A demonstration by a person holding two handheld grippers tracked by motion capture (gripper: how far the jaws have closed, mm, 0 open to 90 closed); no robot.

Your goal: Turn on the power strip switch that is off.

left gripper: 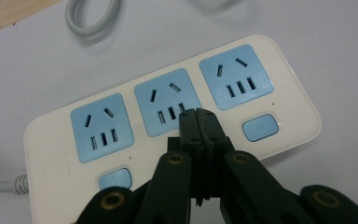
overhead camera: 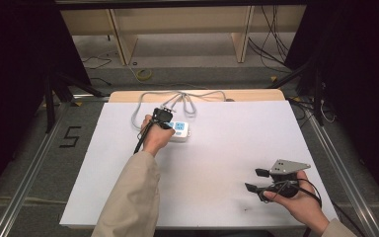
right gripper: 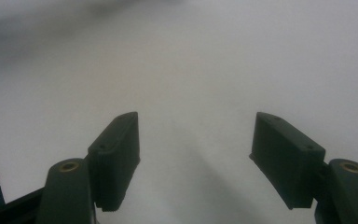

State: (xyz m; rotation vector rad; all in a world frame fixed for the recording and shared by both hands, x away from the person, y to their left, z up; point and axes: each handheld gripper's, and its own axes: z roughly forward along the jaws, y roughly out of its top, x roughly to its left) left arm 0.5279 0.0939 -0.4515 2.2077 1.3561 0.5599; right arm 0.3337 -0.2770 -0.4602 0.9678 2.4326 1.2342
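On the white surface [overhead camera: 227,163], the left gripper [left gripper: 198,116] hovers with its fingers pressed together, empty, their tips over the middle socket of a white power strip [left gripper: 51,158] with three blue sockets. The strip lies near the far edge, its grey cord [overhead camera: 143,101] looped behind. At right, well apart, the right gripper [overhead camera: 257,179] rests with fingers spread wide, holding nothing.

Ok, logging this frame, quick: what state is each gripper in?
Left gripper: closed, holding nothing, tips over the power strip.
Right gripper: open, holding nothing.
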